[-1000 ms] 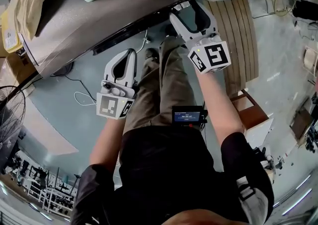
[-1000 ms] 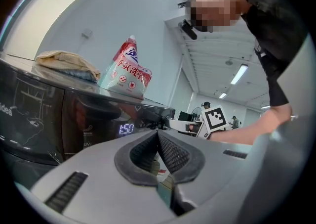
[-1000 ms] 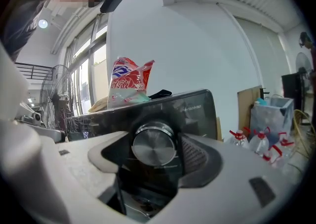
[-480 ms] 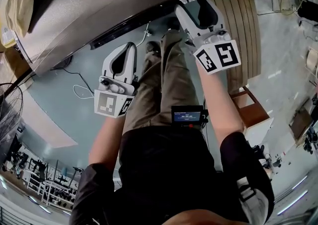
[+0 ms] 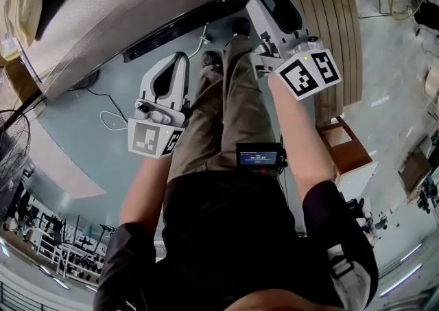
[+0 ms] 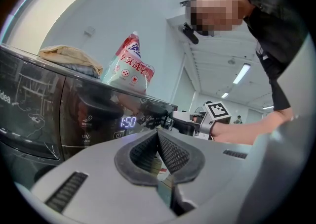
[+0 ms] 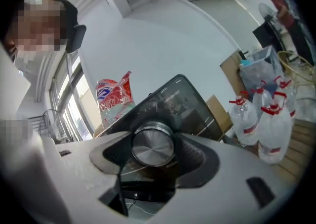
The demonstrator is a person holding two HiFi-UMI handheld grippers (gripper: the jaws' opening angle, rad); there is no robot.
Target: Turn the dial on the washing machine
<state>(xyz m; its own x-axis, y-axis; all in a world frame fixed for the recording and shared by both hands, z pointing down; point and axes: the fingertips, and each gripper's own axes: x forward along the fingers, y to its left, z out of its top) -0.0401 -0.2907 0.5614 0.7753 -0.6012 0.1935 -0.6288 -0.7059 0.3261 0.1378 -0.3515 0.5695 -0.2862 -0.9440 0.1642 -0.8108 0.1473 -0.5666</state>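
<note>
Right gripper view: right gripper (image 7: 154, 141) is clamped on the silver dial (image 7: 153, 148) on the washing machine (image 7: 187, 102) front panel, a pad on each side of it; the jaws have just been closing. A red-and-white bag (image 7: 112, 97) sits on the machine top (contents can't be made out). Clear red-capped jugs (image 7: 269, 119) stand to the right, fill level unclear. Left gripper (image 6: 158, 136) is clenched on nothing, held off the panel near the 1:50 display (image 6: 128, 121). Head view: both forearms reach forward, right marker cube (image 5: 309, 73) tilted.
</note>
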